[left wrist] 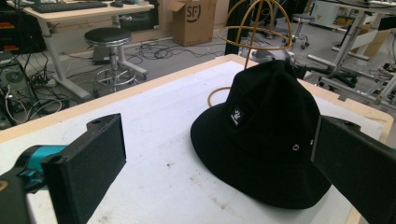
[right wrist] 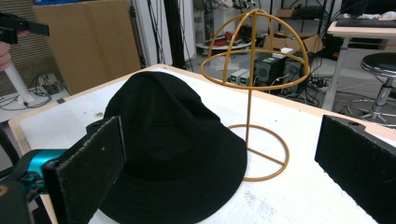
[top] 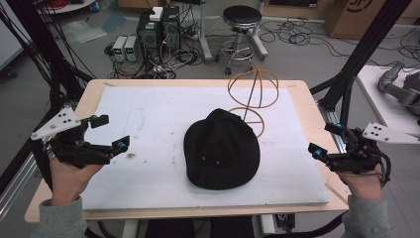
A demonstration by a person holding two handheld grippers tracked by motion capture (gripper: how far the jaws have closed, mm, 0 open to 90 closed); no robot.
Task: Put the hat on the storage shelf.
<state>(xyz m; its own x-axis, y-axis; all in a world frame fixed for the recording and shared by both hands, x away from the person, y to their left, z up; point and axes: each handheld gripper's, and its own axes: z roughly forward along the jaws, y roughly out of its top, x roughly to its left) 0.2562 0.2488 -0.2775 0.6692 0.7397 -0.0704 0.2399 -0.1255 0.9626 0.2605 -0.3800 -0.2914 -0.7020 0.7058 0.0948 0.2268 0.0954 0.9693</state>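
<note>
A black bucket hat (top: pixel 222 148) is lying brim-down in the middle of the white mat (top: pixel 148 114), showing a small white logo and metal eyelets on its crown. Just beyond it, at the far side, a gold wire hat stand (top: pixel 253 94) is standing upright. The left gripper (top: pixel 110 133) is hovering at the left edge and the right gripper (top: pixel 324 140) at the right, both with jaws spread wide, gripping nothing.

black hat (top: pixel 222 150): 1 | gold wire hat stand (top: pixel 253 94): 1 | stool (top: pixel 242 19): 1 | computer towers (top: pixel 158 29): apparently 2
</note>
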